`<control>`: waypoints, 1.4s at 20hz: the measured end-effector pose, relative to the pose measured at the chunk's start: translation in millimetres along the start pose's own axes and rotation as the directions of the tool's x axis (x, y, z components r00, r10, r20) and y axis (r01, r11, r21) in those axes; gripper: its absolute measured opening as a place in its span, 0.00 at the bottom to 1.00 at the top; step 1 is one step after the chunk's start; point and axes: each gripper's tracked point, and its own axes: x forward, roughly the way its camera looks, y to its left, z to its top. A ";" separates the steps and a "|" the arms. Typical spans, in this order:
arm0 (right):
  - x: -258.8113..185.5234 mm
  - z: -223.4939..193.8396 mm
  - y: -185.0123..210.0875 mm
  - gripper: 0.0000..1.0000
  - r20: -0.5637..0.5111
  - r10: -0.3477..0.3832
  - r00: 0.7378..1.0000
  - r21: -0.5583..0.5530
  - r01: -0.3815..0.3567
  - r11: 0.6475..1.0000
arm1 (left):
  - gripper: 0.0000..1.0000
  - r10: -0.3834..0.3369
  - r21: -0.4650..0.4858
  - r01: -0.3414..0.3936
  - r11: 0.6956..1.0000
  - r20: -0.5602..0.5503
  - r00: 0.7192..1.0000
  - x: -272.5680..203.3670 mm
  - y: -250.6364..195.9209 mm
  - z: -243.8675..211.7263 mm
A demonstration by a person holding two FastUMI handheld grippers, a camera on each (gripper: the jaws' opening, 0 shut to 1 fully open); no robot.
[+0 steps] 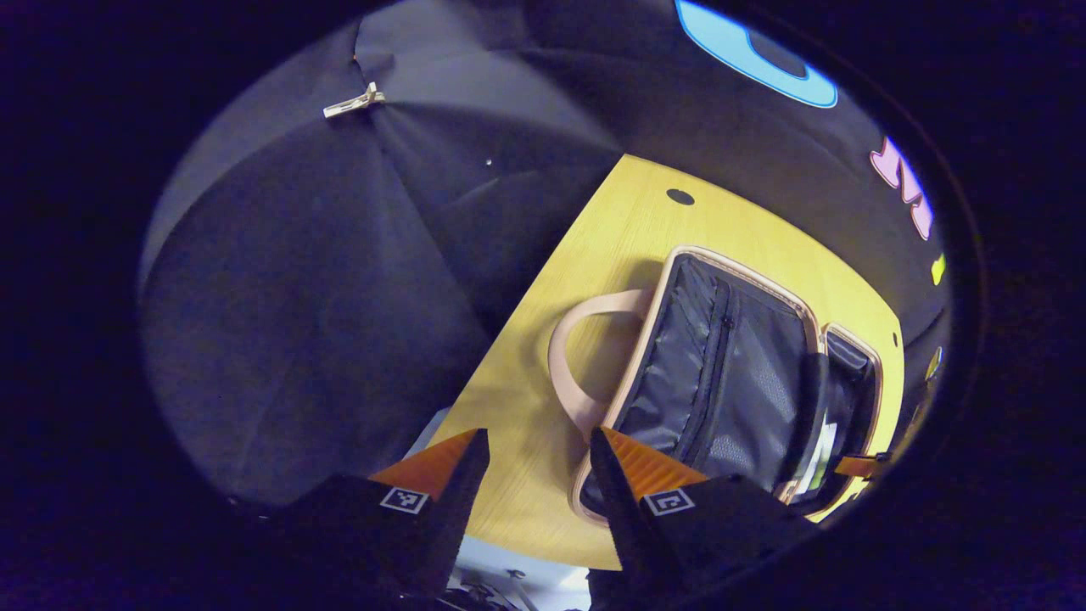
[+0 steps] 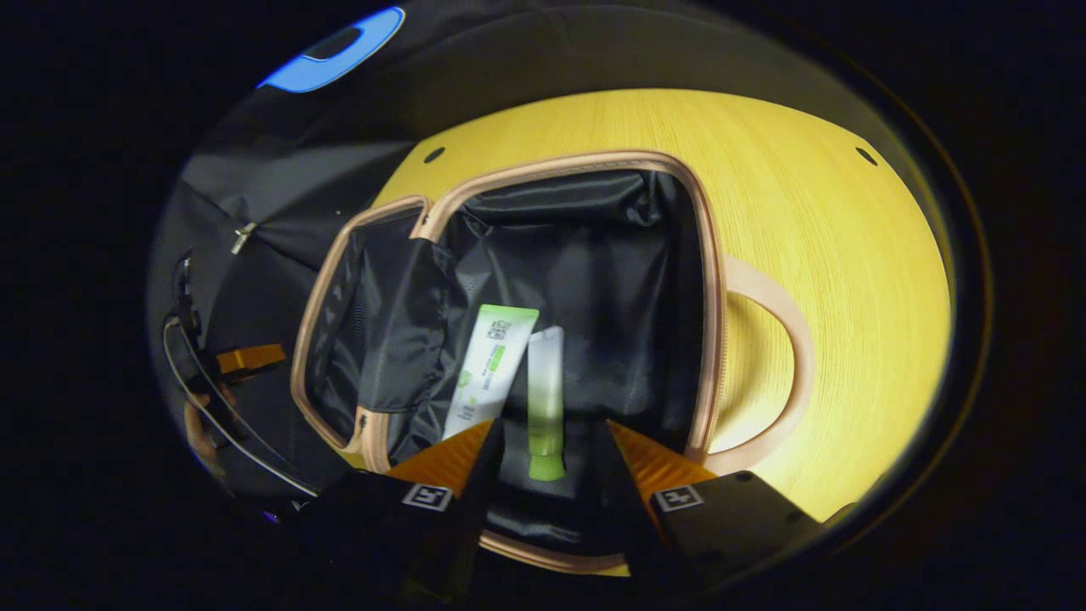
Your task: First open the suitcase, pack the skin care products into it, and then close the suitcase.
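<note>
Suitcase (image 2: 543,255) lies opened flat on the table (image 2: 831,255), two tubes (image 2: 543,390) laid inside just ahead of the right gripper (image 2: 551,441), whose fingers are spread and empty, likely for release; left gripper (image 1: 539,450) held open, empty, beside the suitcase handle (image 1: 568,356).

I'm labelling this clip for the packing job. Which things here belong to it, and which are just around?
Belongs:
suitcase, open
white-and-green tube, inside it
green-capped tube, inside it
right gripper, open
left gripper, open

Just around:
wooden table
clip on the cloth
</note>
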 end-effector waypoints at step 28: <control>-134.7 52.5 -34.8 0.81 0.355 0.025 0.934 0.081 -0.057 0.995 | 0.11 -0.148 -0.035 0.146 0.989 -0.071 0.986 60.4 -32.9 67.6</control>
